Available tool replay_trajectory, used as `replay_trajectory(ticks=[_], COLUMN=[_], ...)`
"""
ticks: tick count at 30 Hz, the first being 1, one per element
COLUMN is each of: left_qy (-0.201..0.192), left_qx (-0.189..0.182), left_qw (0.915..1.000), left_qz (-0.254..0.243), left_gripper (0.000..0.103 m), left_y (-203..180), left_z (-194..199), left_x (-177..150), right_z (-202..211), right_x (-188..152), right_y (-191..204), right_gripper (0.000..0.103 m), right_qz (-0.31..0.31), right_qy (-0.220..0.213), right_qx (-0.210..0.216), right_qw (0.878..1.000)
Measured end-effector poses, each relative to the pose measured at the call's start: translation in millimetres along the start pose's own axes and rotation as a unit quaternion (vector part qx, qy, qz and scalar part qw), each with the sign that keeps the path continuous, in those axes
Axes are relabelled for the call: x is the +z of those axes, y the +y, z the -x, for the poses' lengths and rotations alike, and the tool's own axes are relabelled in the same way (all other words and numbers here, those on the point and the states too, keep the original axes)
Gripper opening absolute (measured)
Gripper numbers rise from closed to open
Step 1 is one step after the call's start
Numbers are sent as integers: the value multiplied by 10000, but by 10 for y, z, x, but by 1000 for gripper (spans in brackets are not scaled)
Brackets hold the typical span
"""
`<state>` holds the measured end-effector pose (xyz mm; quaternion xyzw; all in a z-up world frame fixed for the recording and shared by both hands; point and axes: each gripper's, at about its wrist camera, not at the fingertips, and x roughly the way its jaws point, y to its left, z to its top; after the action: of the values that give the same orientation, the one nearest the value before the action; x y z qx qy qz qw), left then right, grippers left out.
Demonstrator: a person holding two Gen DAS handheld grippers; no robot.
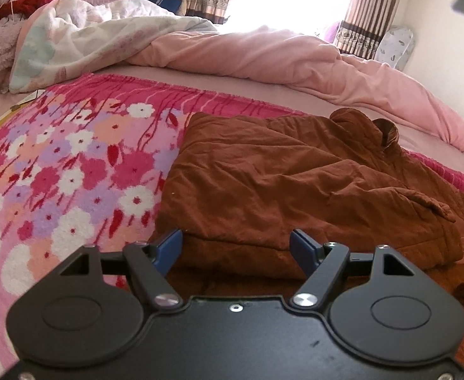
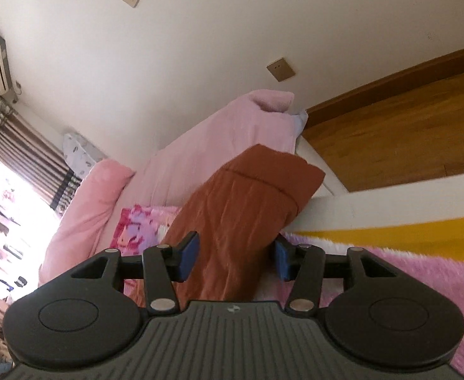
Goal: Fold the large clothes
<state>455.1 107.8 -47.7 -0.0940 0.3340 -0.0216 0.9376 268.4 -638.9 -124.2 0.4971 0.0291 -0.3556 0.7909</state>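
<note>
On the bed, we see the flowered blanket [image 1: 73,164] spread at the left with the brown garment [image 1: 295,183] lying crumpled on its right part. Our left claw [image 1: 235,247] stands wide over the garment's near edge, gripping nothing. Our right claw [image 2: 236,253] stands fairly wide around a raised fold of the garment, pads not pressing.
</note>
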Motion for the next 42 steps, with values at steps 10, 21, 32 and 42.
replay_trajectory(ticks=[10, 21, 32, 42], left_qy=[-87, -181, -170, 652], left_qx=[-156, -536, -1392, -2608], left_qw=[9998, 9979, 9892, 9554], left_qz=[94, 323, 436, 1221], left_gripper=[76, 76, 76, 75], left_y=[51, 156, -124, -761], left_z=[72, 174, 279, -408], left_x=[0, -3, -1, 131], right_z=[114, 1084, 1646, 1456], right_x=[28, -509, -2798, -2486], right_y=[193, 1657, 2798, 2110], right_gripper=[10, 8, 60, 60], right_qz=[603, 2029, 3434, 2875], right_qy=[-246, -471, 1871, 2464], right_qx=[-192, 1871, 4120, 3282], right_qw=[9977, 9600, 8230, 8654])
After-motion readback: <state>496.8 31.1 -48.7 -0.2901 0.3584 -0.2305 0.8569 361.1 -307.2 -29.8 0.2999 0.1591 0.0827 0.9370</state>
